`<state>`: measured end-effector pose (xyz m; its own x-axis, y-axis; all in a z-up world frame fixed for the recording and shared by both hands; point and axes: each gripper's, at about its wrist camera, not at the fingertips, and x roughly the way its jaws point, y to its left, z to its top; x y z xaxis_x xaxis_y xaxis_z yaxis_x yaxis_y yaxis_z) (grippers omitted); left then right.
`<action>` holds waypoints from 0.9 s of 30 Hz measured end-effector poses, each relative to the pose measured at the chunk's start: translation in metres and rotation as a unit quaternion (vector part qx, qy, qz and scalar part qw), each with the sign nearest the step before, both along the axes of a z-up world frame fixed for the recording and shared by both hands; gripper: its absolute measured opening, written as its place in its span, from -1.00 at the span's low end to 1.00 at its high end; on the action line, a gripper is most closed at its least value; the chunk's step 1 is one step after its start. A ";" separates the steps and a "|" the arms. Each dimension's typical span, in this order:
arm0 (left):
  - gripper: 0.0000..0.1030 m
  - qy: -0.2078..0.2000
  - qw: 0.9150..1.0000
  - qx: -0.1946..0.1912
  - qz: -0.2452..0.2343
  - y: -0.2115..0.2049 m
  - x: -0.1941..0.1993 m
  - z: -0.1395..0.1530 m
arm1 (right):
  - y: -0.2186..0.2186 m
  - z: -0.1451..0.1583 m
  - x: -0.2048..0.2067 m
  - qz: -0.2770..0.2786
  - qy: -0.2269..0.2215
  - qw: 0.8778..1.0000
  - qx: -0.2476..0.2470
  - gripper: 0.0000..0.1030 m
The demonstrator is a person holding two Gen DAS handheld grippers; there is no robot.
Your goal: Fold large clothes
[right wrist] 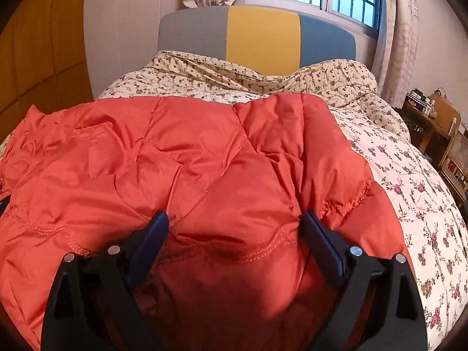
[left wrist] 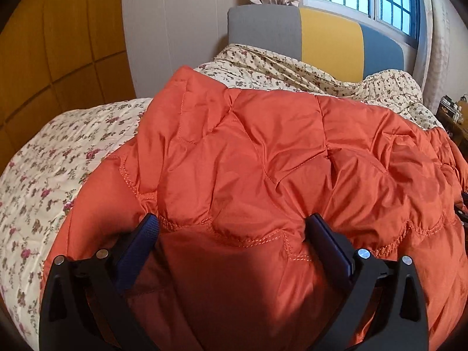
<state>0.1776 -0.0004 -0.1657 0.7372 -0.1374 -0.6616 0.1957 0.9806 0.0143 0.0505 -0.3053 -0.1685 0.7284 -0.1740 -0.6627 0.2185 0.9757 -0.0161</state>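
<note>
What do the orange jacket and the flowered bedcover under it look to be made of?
Orange jacket: looks like thin synthetic shell, nylon or polyester, with slight sheen, crisp creases and puffy stitched quilting, so probably padded. Flowered bedcover: matte printed woven cloth, likely cotton, with quilted stitch lines.

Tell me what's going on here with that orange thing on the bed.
A person is folding a quilted orange jacket on a bed covered by a floral bedspread, using a hand-held tool in each hand. Both the left tool and the right tool stand wide open at the jacket's near edge, puffy fabric bulging between the fingers, so neither is gripping it. The jacket lies spread across the bed, below the grey, yellow and blue headboard.
</note>
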 end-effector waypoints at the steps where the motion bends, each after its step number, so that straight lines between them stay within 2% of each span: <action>1: 0.94 0.001 1.000 -0.001 0.000 0.001 0.000 0.001 | 0.000 0.000 0.000 0.000 0.001 1.000 0.000 0.78; 7: 0.94 0.013 0.999 -0.033 -0.006 0.016 -0.020 0.009 | 0.002 0.004 -0.003 -0.002 0.006 1.000 0.000 0.78; 13: 0.94 -0.004 0.999 -0.025 -0.026 0.024 -0.057 0.010 | 0.005 0.012 -0.020 -0.014 0.014 1.000 0.015 0.79; 15: 0.94 -0.006 0.999 -0.033 -0.025 0.030 -0.068 0.012 | 0.007 0.017 -0.028 -0.016 0.014 1.000 0.023 0.79; 23: 0.94 -0.014 0.996 -0.092 -0.006 0.059 -0.104 0.022 | 0.028 0.032 -0.062 0.010 0.003 1.000 0.024 0.82; 27: 0.94 -0.014 0.991 -0.133 0.005 0.076 -0.120 0.026 | 0.041 0.039 -0.079 0.027 -0.003 0.999 0.029 0.87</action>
